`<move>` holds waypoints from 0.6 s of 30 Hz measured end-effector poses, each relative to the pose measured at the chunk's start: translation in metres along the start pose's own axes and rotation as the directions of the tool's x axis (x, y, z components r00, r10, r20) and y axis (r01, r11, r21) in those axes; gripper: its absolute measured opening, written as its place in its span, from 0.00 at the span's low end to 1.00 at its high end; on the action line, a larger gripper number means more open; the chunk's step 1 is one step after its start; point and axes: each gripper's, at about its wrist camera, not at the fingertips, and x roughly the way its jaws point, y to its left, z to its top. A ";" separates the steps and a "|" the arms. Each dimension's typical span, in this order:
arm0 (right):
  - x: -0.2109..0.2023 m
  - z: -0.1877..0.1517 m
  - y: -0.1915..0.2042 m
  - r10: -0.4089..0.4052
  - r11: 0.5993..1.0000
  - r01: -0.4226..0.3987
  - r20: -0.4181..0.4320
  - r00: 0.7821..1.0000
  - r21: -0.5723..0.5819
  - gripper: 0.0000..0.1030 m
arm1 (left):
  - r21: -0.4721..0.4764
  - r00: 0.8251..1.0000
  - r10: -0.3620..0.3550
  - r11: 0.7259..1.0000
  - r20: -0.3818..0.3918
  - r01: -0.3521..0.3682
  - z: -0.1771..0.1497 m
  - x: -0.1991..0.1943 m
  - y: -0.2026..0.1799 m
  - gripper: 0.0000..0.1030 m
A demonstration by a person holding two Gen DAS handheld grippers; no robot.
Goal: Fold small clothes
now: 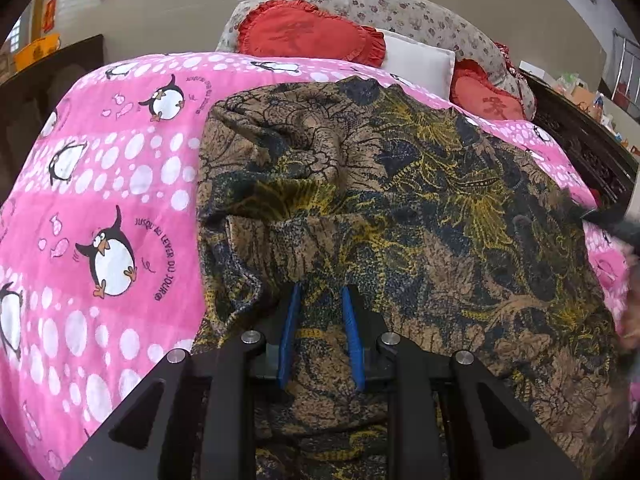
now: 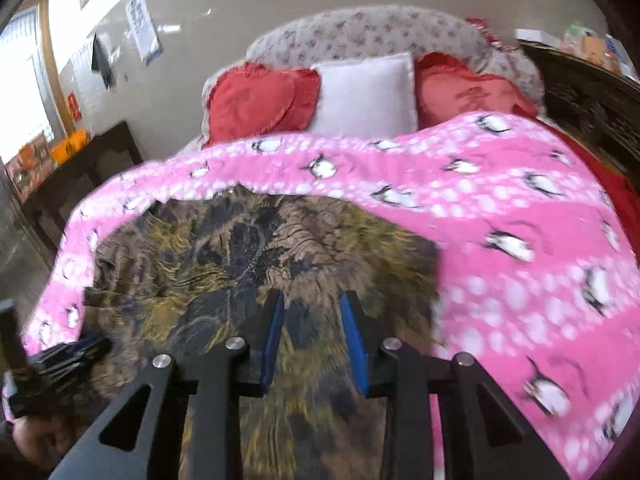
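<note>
A brown, yellow and navy patterned garment [image 1: 400,200] lies spread and rumpled on a pink penguin blanket [image 1: 100,160]. My left gripper [image 1: 322,290] is shut on a bunched fold at the garment's near edge, with cloth squeezed between its blue pads. In the right wrist view the garment [image 2: 240,248] is blurred, and the left gripper [image 2: 86,346] sits at its lower left edge. My right gripper [image 2: 310,298] hovers over the garment's near part. Its blue pads stand apart, and cloth shows in the gap without being pinched. It appears as a dark blur [image 1: 612,220] in the left wrist view.
The blanket [image 2: 520,220] covers a bed. Red heart cushions [image 2: 256,100] and a white pillow [image 2: 364,92] lean on a floral bolster at the far end. A dark carved bed frame [image 1: 592,152] runs along the right. Dark furniture [image 2: 80,176] stands at the left.
</note>
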 end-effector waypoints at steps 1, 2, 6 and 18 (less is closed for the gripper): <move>0.018 -0.002 -0.001 -0.029 0.999 0.029 -0.036 0.999 -0.016 0.31 | -0.007 1.000 -0.010 1.000 -0.001 0.010 0.002 0.002 0.001 0.04; 0.036 -0.009 0.000 -0.064 0.997 0.061 -0.064 0.996 -0.041 0.31 | -0.014 1.000 -0.019 1.000 -0.001 0.019 0.001 -0.001 0.006 0.04; 0.046 -0.014 -0.003 -0.085 0.996 0.083 -0.055 0.995 -0.034 0.36 | -0.025 1.000 -0.030 0.999 0.000 0.030 0.003 0.001 0.014 0.04; -0.010 -0.089 0.064 -0.087 0.991 0.068 -0.158 0.984 -0.118 0.67 | -0.019 1.000 -0.024 1.000 0.004 0.024 0.001 -0.004 0.018 0.04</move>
